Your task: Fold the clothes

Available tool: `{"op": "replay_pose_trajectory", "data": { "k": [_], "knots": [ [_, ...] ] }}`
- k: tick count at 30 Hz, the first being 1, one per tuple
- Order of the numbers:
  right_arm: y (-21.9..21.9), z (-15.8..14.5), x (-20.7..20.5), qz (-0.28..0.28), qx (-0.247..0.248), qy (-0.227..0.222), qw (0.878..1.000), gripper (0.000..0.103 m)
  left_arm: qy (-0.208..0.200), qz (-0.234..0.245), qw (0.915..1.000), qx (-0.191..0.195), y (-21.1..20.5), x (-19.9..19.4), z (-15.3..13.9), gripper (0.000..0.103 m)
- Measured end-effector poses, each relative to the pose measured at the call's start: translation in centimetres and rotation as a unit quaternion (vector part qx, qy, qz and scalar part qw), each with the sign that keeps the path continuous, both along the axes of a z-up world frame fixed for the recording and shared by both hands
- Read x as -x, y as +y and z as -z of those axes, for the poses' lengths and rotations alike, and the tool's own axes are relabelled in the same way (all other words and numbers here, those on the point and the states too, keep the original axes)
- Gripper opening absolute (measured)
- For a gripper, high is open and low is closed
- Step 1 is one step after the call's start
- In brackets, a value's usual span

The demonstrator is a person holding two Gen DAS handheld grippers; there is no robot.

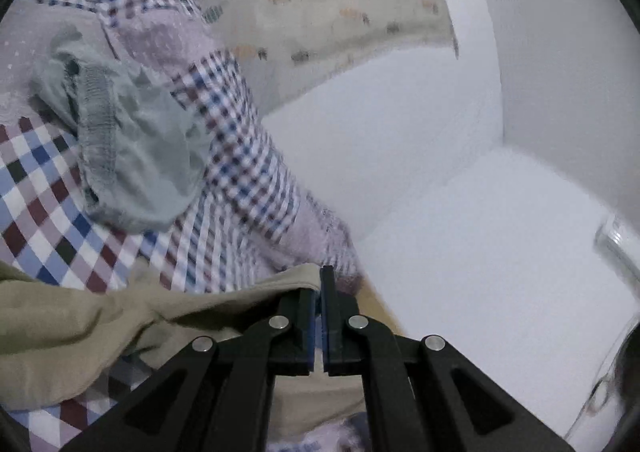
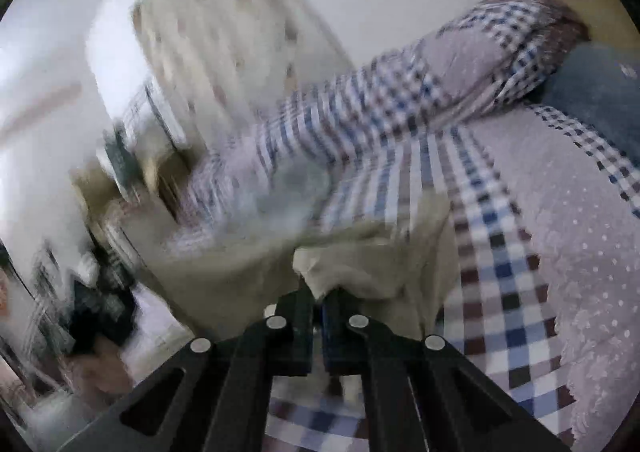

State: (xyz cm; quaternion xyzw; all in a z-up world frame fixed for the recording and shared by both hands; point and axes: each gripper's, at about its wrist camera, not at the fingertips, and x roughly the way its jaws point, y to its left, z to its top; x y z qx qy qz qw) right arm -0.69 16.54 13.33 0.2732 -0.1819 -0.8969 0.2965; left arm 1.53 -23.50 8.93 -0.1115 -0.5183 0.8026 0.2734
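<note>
A beige garment (image 1: pixel 80 328) stretches across the lower left of the left wrist view, lifted over the checked bedspread (image 1: pixel 36 204). My left gripper (image 1: pixel 321 284) is shut on its edge, the cloth pinched between the blue pads. In the right wrist view the same beige garment (image 2: pixel 360 260) bunches just ahead of my right gripper (image 2: pixel 318 298), which is shut on a fold of it. A crumpled grey-green garment (image 1: pixel 132 156) lies on the bed beyond the left gripper and appears blurred as a grey-green garment (image 2: pixel 292 192) in the right wrist view.
The bed is covered by a checked and lilac dotted bedspread (image 2: pixel 560 220). A dark blue cloth (image 2: pixel 600 92) lies at its far end. White walls (image 1: pixel 540 52) and a patterned curtain (image 1: pixel 320 0) stand beside the bed. Blurred clutter (image 2: pixel 100 292) fills the floor at left.
</note>
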Motion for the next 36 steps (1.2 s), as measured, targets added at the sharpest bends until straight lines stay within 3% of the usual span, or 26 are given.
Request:
{"op": "replay_pose_trajectory", "data": {
  "k": [2,4,6,9,13,18,19,22,23,25,28,31,36],
  "knots": [
    [4.4,-1.4,0.0,0.026,0.068,0.004,0.997,0.001,-0.014,-0.02,0.9997,-0.008,-1.3,0.0,0.7,0.0],
    [6.1,-0.9,0.4,0.083,0.042,-0.002,0.996,0.001,-0.04,-0.036,0.9985,-0.006,-2.0,0.2,1.9,0.0],
    [8.1,3.0,2.1,0.141,0.016,-0.057,0.988,0.001,-0.069,-0.054,0.9962,0.003,-2.3,0.5,3.0,0.0],
    [9.7,7.7,3.7,0.183,-0.005,-0.127,0.975,0.001,-0.079,-0.059,0.9948,0.022,-2.0,0.7,3.2,0.0],
    [10.3,8.0,3.9,0.206,-0.016,-0.125,0.97,0.002,-0.079,-0.055,0.9938,0.056,-1.3,0.9,2.8,0.0],
    [10.0,6.9,2.2,0.257,-0.13,-0.1,0.953,0.005,-0.08,-0.03,0.9921,0.091,0.0,1.5,2.6,0.0],
    [9.7,6.7,2.2,0.259,-0.14,-0.095,0.951,0.011,-0.08,-0.019,0.9916,0.1,0.4,1.7,2.5,0.001],
    [7.8,5.5,1.6,0.255,-0.176,-0.057,0.949,0.045,-0.085,0.015,0.9862,0.141,2.0,2.0,2.4,0.002],
    [6.8,4.9,1.2,0.25,-0.183,-0.041,0.95,0.052,-0.087,0.026,0.9838,0.155,2.6,2.1,2.3,0.002],
    [4.9,3.8,0.4,0.24,-0.197,-0.009,0.951,0.054,-0.09,0.049,0.978,0.182,3.7,2.3,2.2,0.002],
    [0.5,2.9,-0.9,0.144,-0.165,0.025,0.975,0.055,-0.089,0.081,0.969,0.216,5.2,2.4,1.9,0.002],
    [-5.2,3.0,-2.7,0.031,-0.16,0.055,0.985,0.055,-0.032,0.103,0.9776,0.181,5.5,1.1,0.0,0.001],
    [-14.3,5.1,-6.0,-0.107,-0.189,0.076,0.973,0.053,0.064,0.141,0.9857,0.067,4.1,-0.9,-2.8,0.001]
  ]
}}
